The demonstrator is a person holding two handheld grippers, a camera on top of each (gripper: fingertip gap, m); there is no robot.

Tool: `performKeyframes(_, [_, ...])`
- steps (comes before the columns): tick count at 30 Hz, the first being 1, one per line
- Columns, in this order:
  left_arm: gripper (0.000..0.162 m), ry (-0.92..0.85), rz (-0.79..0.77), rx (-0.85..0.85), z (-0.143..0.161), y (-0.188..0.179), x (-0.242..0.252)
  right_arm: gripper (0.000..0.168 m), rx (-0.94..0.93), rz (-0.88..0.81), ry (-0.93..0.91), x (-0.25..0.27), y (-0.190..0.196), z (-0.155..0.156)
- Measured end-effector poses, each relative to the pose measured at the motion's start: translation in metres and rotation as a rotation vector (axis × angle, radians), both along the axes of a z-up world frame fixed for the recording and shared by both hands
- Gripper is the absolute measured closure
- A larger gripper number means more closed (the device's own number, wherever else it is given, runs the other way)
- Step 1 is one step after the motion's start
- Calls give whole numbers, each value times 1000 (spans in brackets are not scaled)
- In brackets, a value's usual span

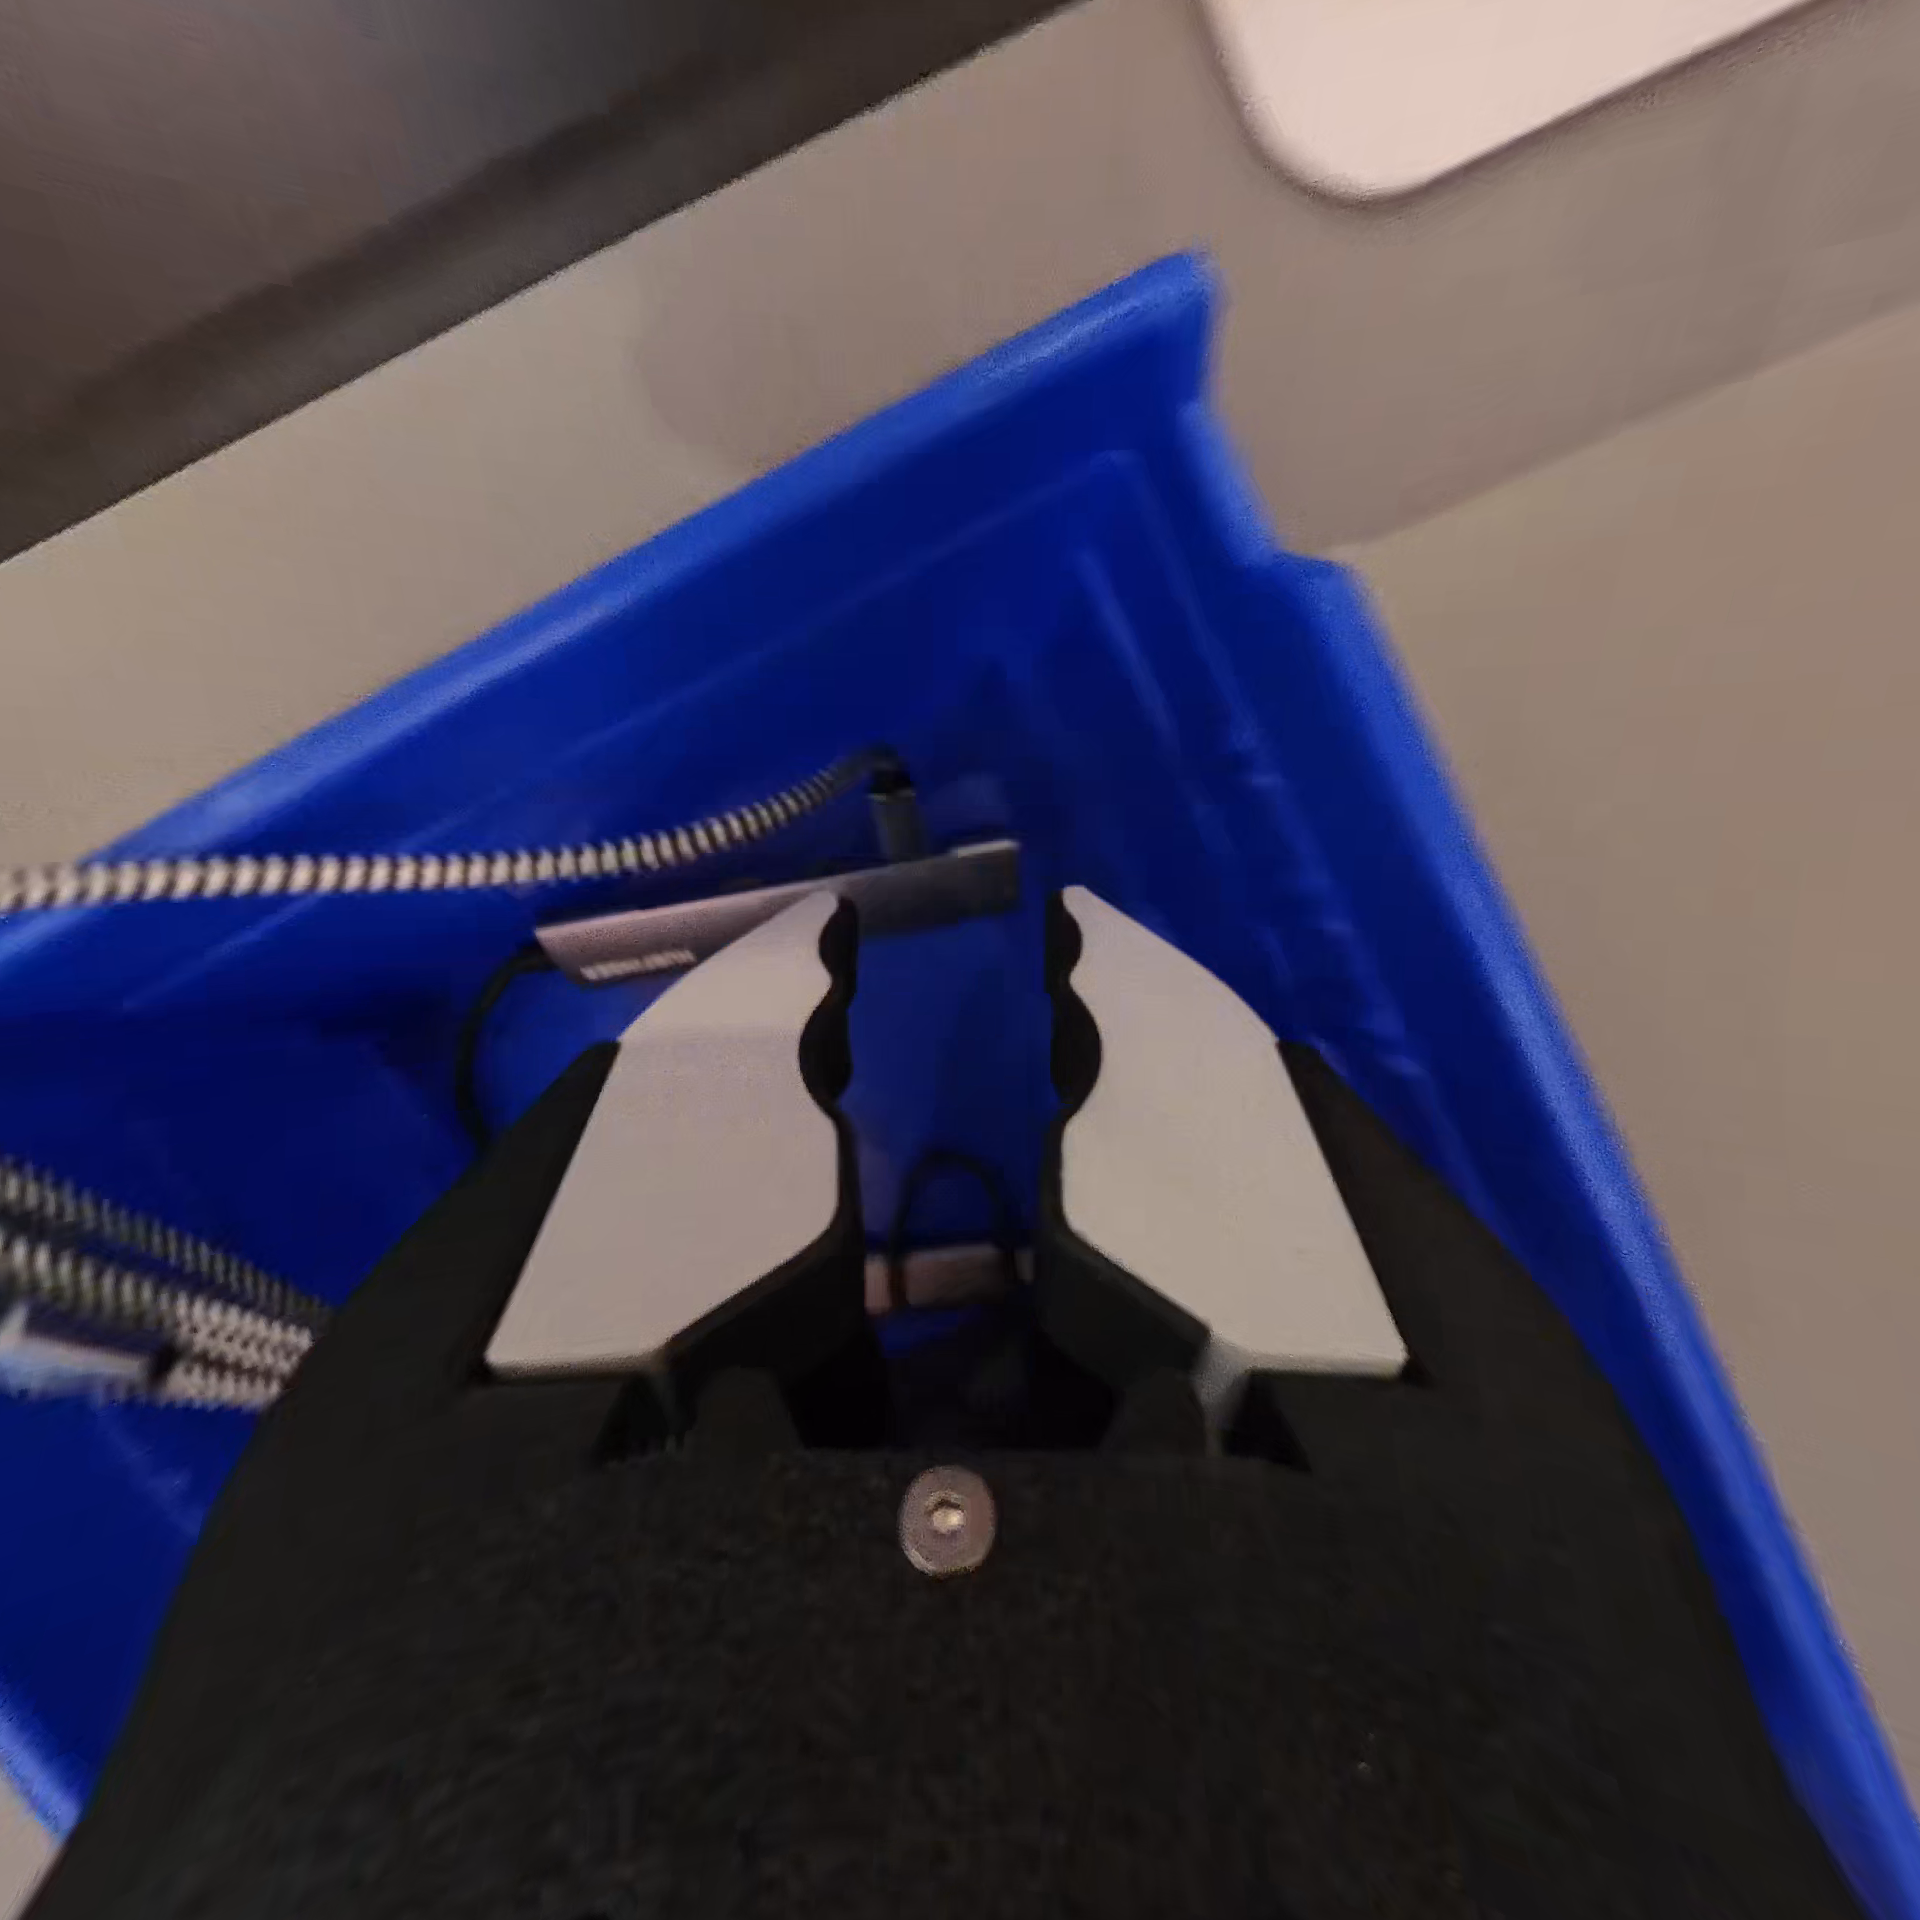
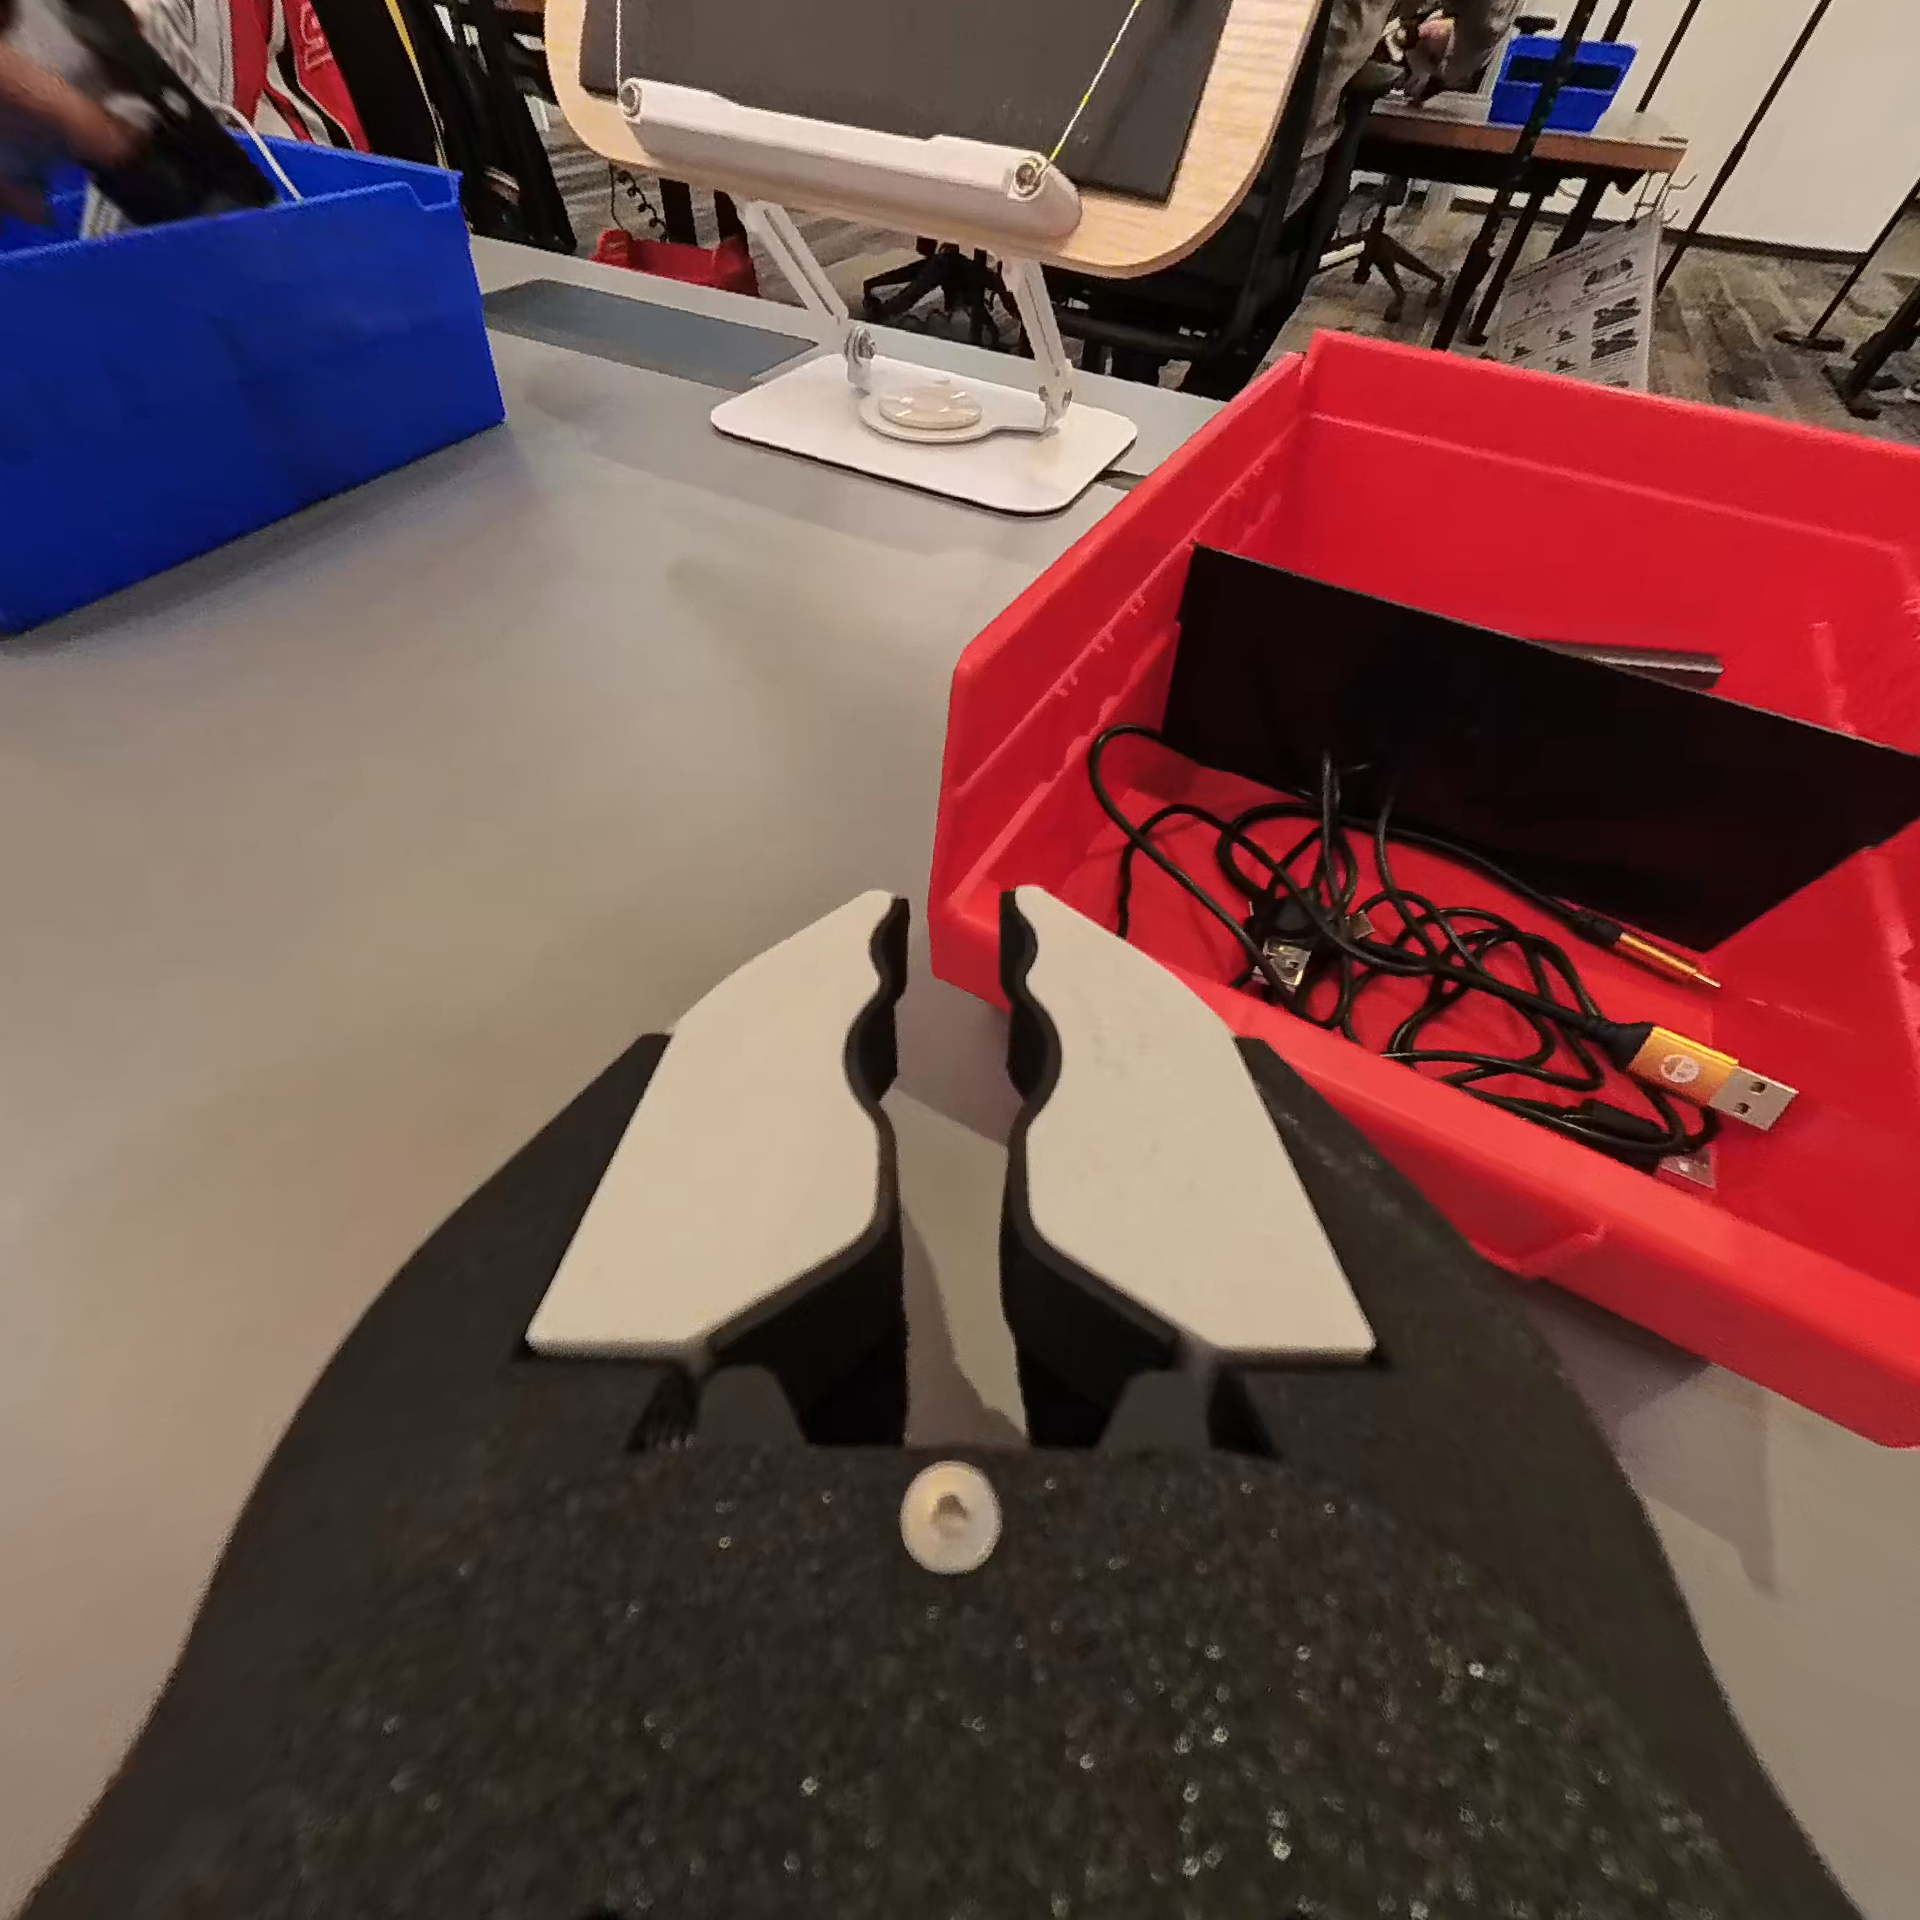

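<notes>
My left gripper is open inside a blue bin, with its tips near the bin's far corner. A flat grey adapter lies just past the left fingertip, with a black-and-white braided cable plugged into it. A thin black cable loop lies on the bin floor between the fingers, ungripped. My right gripper is empty, its jaws a narrow gap apart, low over the grey table. It is just left of a red bin that holds tangled black cables and an orange USB plug.
A black divider stands across the red bin. The blue bin sits at the far left of the table, with a blurred dark shape reaching into it. A white stand carrying a wood-edged board stands at the table's back edge. Chairs and desks lie beyond.
</notes>
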State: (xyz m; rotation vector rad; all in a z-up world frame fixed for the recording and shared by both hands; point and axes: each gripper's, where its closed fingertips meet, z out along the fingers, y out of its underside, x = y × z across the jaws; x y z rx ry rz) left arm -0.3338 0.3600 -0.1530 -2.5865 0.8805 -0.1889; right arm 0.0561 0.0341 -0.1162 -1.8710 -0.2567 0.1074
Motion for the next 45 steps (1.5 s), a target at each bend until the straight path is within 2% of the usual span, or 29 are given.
performKeyframes(2, [128,45,-3,-47,-17,8,1,153,-3,0,-5,1,0,-1])
performKeyframes(4, [126,46,-6,-33,-19,17,6,153,-9,5,2,1,-1,-2])
performKeyframes(7, [136,113,2,-65,-30,21,0,154,-17,8,16,2,0,-4])
performKeyframes(9, [149,117,-10,-115,-36,17,1,154,-22,14,21,1,1,-5])
performKeyframes(12, [149,101,-28,-98,-30,15,0,154,-27,21,21,-1,1,-6])
performKeyframes(14, [149,52,-42,-30,-14,15,1,155,-23,24,17,-3,0,-5])
performKeyframes(17, [149,-80,-87,142,40,11,9,155,-16,28,12,-5,-1,-3])
performKeyframes(21, [150,-247,-249,419,148,-16,35,155,-15,44,20,-10,0,-3])
performKeyframes(25, [151,-357,-540,589,246,-80,84,155,-2,61,8,-17,1,0])
performKeyframes(27, [151,-391,-733,621,277,-126,111,155,7,72,-4,-20,1,2])
performKeyframes(28, [151,-384,-826,616,283,-149,123,155,14,81,-9,-22,0,3])
performKeyframes(31, [151,-319,-1079,531,267,-209,151,154,38,134,-10,-34,-4,8])
performKeyframes(34, [151,-215,-1254,400,218,-251,166,151,60,247,-12,-56,-12,12])
performKeyframes(39, [151,-94,-1436,202,138,-299,178,138,95,577,-73,-113,-29,24])
performKeyframes(43, [151,-103,-1558,90,108,-336,187,121,125,733,-121,-147,-27,42])
performKeyframes(45, [151,-119,-1604,26,102,-353,190,119,190,777,-195,-162,-24,53])
